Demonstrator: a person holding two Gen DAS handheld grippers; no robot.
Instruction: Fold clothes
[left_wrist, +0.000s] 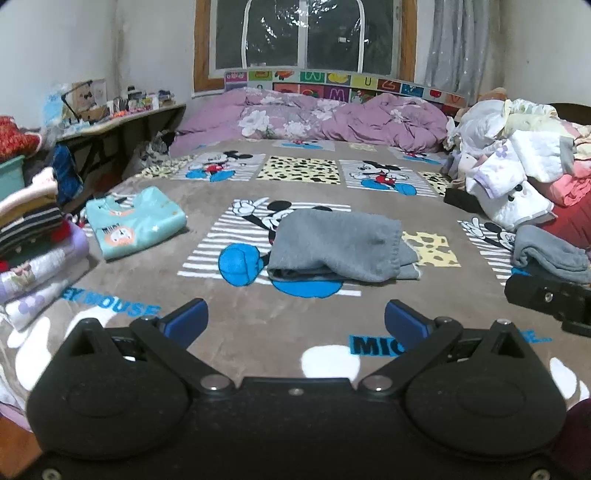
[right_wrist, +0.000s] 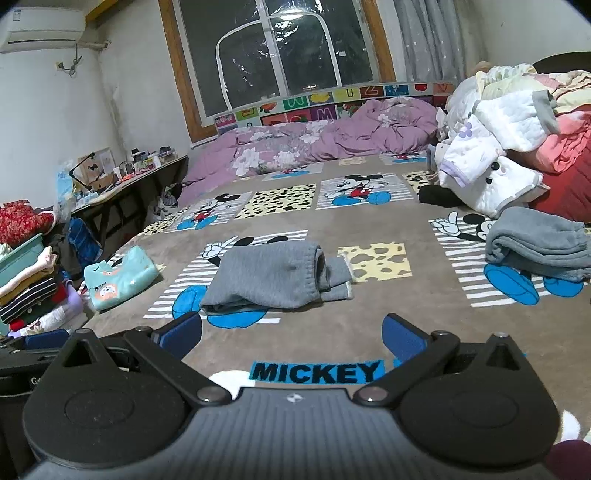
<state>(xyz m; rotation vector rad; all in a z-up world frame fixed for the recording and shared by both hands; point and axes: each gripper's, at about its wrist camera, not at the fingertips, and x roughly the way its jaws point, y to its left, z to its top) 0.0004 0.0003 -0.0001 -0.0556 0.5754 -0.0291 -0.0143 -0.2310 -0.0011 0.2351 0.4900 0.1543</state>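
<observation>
A folded grey garment lies in the middle of the Mickey Mouse blanket; it also shows in the right wrist view. My left gripper is open and empty, a short way in front of it. My right gripper is open and empty too, in front of the same garment. A second grey garment lies bunched at the right. A folded teal shirt lies at the left. Part of the right gripper's body shows at the right edge of the left wrist view.
A stack of folded clothes stands at the left bed edge. A heap of unfolded clothes fills the right side. A purple quilt lies at the far end under the window. A cluttered desk stands at the left wall.
</observation>
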